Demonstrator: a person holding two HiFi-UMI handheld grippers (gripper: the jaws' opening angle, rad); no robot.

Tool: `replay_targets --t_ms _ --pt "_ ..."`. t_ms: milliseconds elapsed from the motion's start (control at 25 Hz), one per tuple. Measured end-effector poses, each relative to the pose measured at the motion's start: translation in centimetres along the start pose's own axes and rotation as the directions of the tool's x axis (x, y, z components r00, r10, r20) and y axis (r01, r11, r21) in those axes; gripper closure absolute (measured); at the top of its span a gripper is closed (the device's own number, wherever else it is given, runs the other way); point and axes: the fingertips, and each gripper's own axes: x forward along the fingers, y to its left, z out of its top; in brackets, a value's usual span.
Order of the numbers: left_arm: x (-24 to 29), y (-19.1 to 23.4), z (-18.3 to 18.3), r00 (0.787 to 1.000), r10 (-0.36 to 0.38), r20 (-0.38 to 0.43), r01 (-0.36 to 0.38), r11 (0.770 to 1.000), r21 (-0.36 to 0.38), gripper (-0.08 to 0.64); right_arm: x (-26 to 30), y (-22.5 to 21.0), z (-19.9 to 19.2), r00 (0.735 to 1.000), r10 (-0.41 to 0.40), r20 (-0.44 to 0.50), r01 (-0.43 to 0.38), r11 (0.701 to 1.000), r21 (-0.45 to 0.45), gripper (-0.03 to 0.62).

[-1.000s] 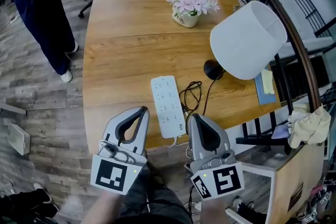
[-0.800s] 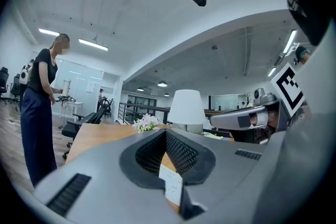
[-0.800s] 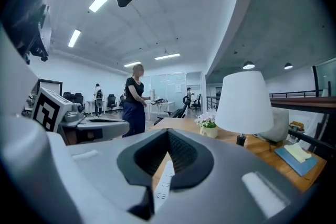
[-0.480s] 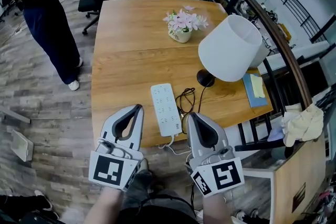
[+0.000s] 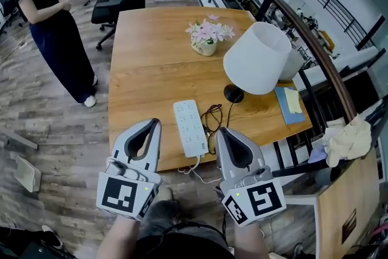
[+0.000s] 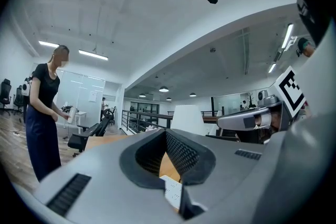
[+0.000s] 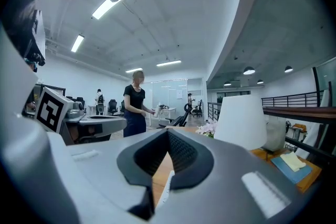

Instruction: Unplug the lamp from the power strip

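left gripper (image 5: 153, 124): its fingers are pressed together at the tips with nothing between them. it sits at the lower left of the head view, over the near edge of the table (image 5: 145, 63).
right gripper (image 5: 222, 131): clenched the same way and holding nothing, at lower centre right of the head view.
strip (image 5: 190, 128): white, flat on the table near its front edge, long side pointing away from us. in the head view it lies between the two sets of fingertips, its near end level with them. we see it apart from both, closer to the right one.
cord (image 5: 213, 113): black, looped on the wood just right of the strip, running up the frame to the lamp base. we cannot tell where it enters the strip.
lamp (image 5: 257, 57): white shade over a black base, upright at centre right, well apart from both grippers.
flowers (image 5: 206, 36): small pot at upper centre, beyond the lamp.
person (image 5: 51, 27): standing on the floor at the upper left.
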Motion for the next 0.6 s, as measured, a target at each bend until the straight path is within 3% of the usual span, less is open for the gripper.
replay_targets --t_ms 600 --pt "-2.2 -1.0 2.0 0.999 -0.003 0.040 0.002 1.000 0.025 0.565 -2.1 1.4 1.9 0.998 0.041 0.052 -0.041 0.999 0.008 0.584"
